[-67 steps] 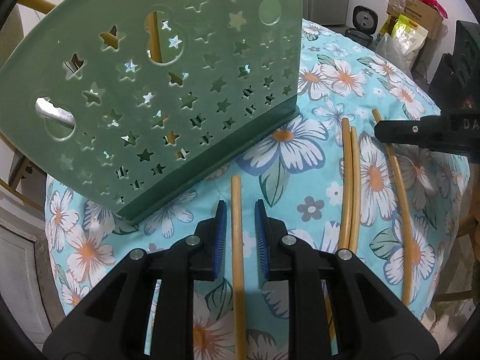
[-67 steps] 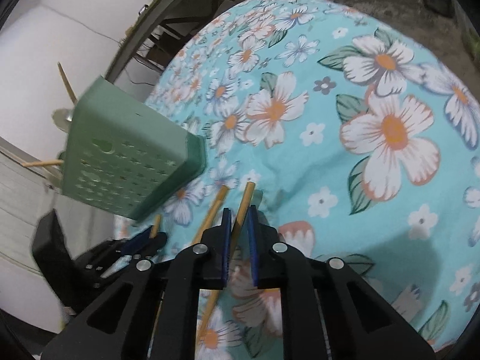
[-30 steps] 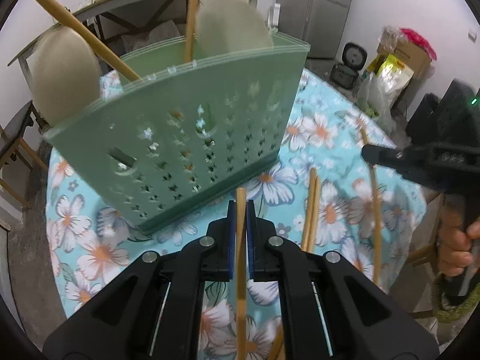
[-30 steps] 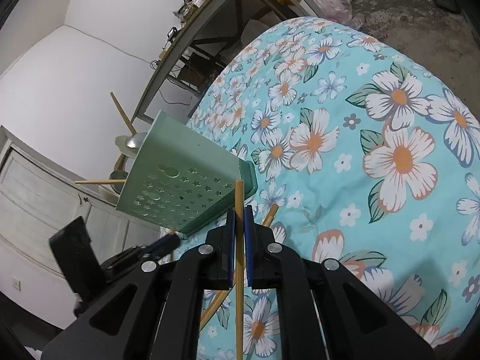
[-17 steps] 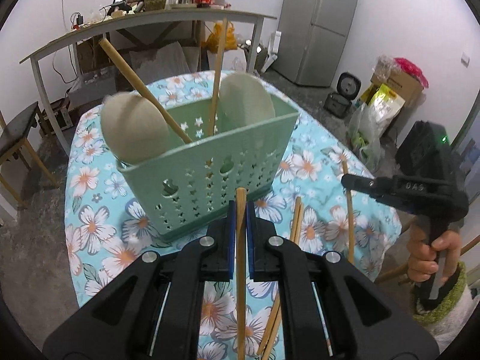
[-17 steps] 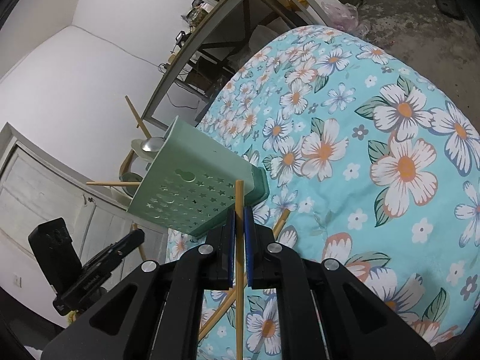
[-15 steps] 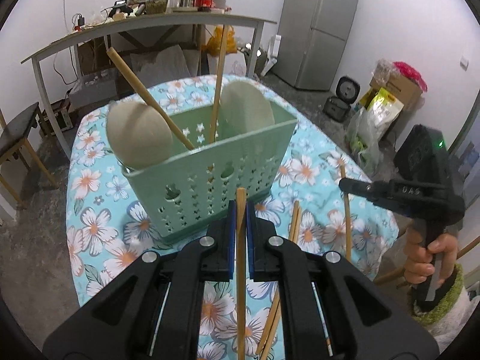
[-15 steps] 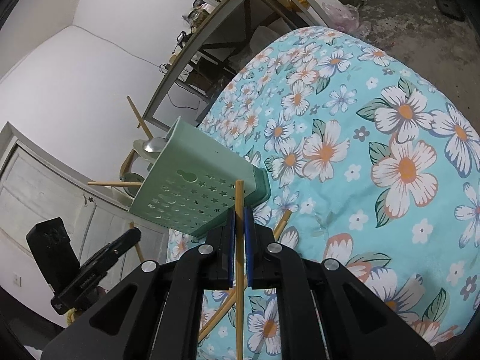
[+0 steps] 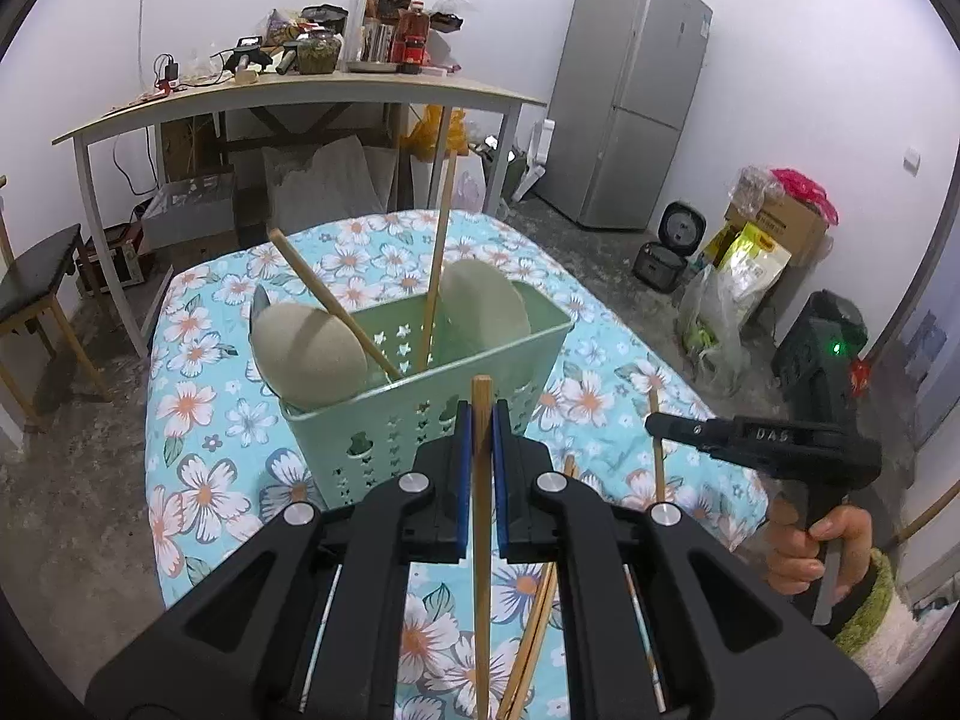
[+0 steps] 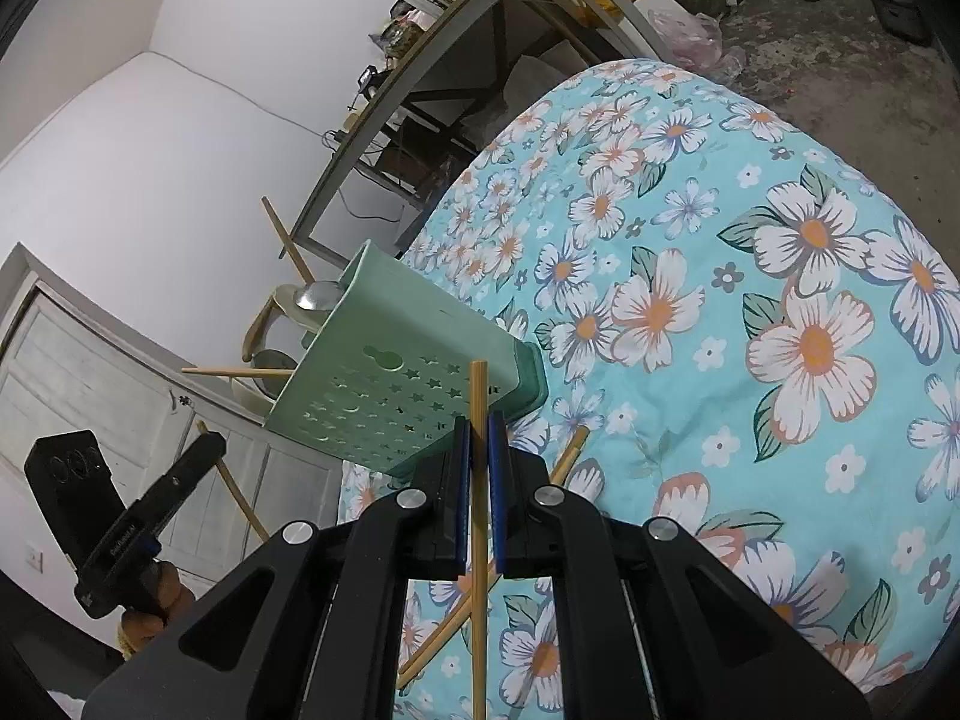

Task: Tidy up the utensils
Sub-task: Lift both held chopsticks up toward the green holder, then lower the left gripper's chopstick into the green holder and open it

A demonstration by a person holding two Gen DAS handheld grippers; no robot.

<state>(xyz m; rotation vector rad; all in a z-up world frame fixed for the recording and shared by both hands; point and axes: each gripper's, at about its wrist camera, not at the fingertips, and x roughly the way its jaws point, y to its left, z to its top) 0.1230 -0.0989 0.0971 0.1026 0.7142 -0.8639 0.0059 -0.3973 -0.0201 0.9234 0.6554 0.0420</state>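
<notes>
Green basket (image 9: 384, 438) with chopsticks (image 9: 433, 258), spoons (image 9: 309, 357)

Flowered turquoise tablecloth (image 9: 198, 420), green utensil basket (image 9: 384, 426) and loose chopsticks (image 9: 534, 636) directly on it.

Matt pale-green plastic basket (image 9: 420, 420), star-punched, sits on a soft turquoise floral cloth (image 10: 780, 312). Slim wooden chopsticks (image 9: 480, 516) look smooth and dry; black plastic gripper frames (image 10: 477, 462) show a dull sheen, blue pads rubbery.
</notes>
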